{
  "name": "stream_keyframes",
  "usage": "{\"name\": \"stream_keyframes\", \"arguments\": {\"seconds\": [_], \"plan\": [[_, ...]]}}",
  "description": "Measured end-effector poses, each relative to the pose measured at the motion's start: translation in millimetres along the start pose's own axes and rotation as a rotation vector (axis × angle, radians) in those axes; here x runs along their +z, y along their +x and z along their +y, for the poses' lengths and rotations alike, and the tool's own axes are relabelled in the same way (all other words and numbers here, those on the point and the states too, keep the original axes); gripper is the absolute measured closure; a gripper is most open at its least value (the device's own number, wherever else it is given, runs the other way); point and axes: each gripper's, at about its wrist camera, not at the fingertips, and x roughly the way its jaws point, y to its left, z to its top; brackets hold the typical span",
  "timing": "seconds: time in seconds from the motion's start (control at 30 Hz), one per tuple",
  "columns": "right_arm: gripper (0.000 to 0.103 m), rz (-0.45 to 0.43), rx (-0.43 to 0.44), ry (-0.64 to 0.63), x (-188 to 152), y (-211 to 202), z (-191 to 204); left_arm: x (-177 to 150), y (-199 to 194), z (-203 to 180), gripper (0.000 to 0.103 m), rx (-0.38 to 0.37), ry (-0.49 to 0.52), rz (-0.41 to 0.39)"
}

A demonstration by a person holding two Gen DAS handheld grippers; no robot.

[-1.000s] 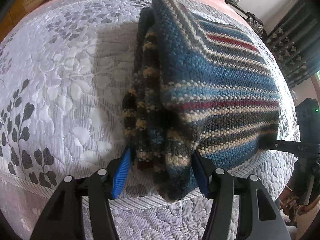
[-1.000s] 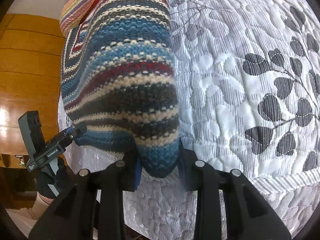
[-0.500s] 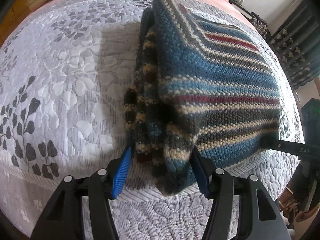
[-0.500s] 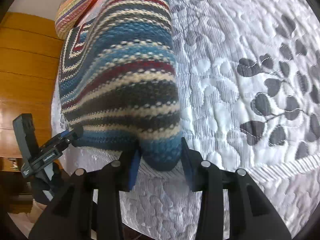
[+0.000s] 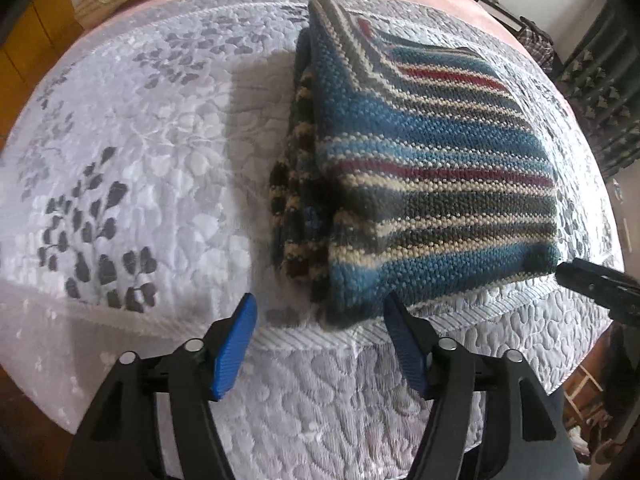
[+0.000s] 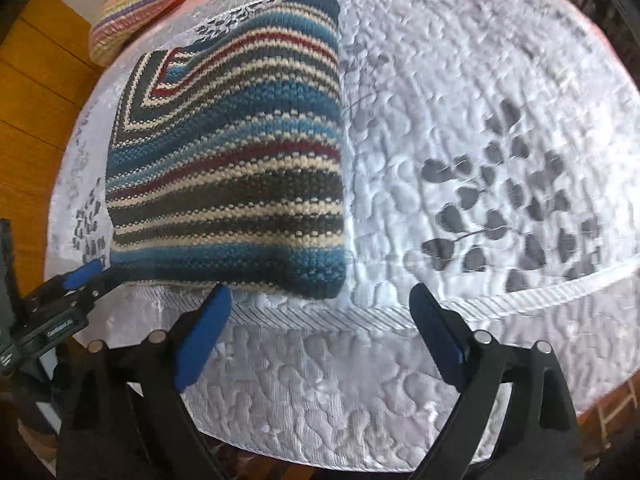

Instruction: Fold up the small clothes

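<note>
The striped knit sweater (image 5: pixel 432 184) lies folded into a thick, squarish bundle near the front edge of the bed (image 5: pixel 132 160), on a pale quilt printed with grey leaves, and neither tool has hold of it. The left hand-held gripper (image 5: pixel 320 336) stands with its blue-padded jaws spread wide just in front of the sweater's near left corner, where the stacked layers show along the side; nothing is between the jaws. The right hand-held gripper (image 6: pixel 320 320) is likewise wide and empty, set before the near right corner, with its left pad close under the sweater's front edge. From each camera the tip of the other tool shows at the far side of the bundle. To my eye the fold itself looks finished and this is the letting-go step. The layers on the left side sit a little uneven, so the next move may be a light press or nudge to square that edge, or simply drawing both tools clear without snagging the loose knit. A striped cushion (image 6: pixel 136 20) rests well behind, at the head of the bed.
</note>
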Motion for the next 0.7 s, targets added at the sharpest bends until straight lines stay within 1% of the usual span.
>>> {"name": "stream_keyframes", "arguments": {"seconds": [0.07, 0.2, 0.23, 0.27, 0.33, 0.4, 0.53, 0.63, 0.7], "plan": [[0.012, -0.016, -0.01, -0.01, -0.8, -7.5, 3.4, -1.6, -8.8, -3.0, 0.031, 0.02, 0.008, -0.009], [0.011, -0.036, -0.072, -0.04, -2.8, -20.9, 12.5, -2.5, -22.6, -7.2, 0.03, 0.023, 0.005, -0.02], [0.011, -0.043, -0.081, -0.043, -2.4, -26.6, 8.9, -3.3, -25.0, -8.8, 0.029, 0.026, 0.005, -0.022], [0.011, -0.049, -0.085, -0.042, -3.9, -30.0, 12.9, -3.6, -28.6, -9.5, 0.029, 0.035, 0.005, -0.022], [0.011, -0.066, -0.084, -0.039, -5.8, -37.8, 14.4, -4.5, -33.6, -13.3, 0.024, 0.06, 0.01, -0.021], [0.01, -0.073, -0.09, -0.03, -7.8, -44.8, 16.4, -5.3, -39.0, -15.8, 0.023, 0.084, 0.017, -0.021], [0.009, -0.099, -0.114, -0.025, -14.1, -56.5, 25.1, -8.3, -49.1, -17.3, 0.021, 0.081, 0.004, -0.028], [0.007, -0.103, -0.152, -0.03, -17.0, -62.4, 31.1, -10.4, -56.2, -19.1, 0.021, 0.091, 0.007, -0.037], [0.007, -0.113, -0.153, -0.027, -17.8, -65.8, 33.8, -11.3, -61.1, -19.9, 0.021, 0.098, 0.009, -0.045]]}}
